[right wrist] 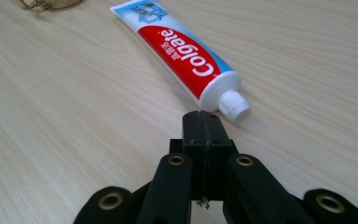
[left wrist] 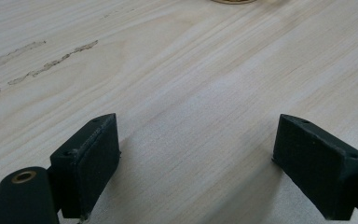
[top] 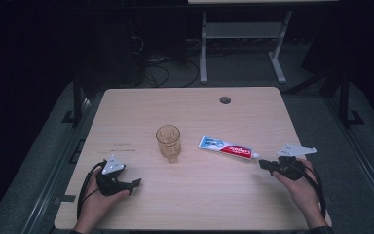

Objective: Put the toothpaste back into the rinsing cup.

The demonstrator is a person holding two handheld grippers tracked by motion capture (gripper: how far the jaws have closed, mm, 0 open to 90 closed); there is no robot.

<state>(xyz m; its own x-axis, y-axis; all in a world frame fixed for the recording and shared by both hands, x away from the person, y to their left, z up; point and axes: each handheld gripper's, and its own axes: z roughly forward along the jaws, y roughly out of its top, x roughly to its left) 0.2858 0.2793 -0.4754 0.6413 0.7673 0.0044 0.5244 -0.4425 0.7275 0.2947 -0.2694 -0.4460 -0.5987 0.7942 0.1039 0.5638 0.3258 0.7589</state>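
Observation:
A red, white and blue toothpaste tube (top: 225,147) lies flat on the wooden table (top: 195,204), its white cap (right wrist: 234,105) towards my right gripper (top: 264,165). That gripper is shut with nothing between its pads; in the right gripper view its tips (right wrist: 204,117) sit just short of the cap. A clear amber cup (top: 168,142) stands upright left of the tube. My left gripper (top: 135,184) rests low near the table's front left, jaws wide open over bare wood (left wrist: 196,140), its pads (left wrist: 91,158) holding nothing.
A round cable hole (top: 225,100) sits near the table's far edge. Faint scuff marks (left wrist: 51,65) streak the wood ahead of the left gripper. Beyond the table are desk legs (top: 203,48) and cables on a dark floor.

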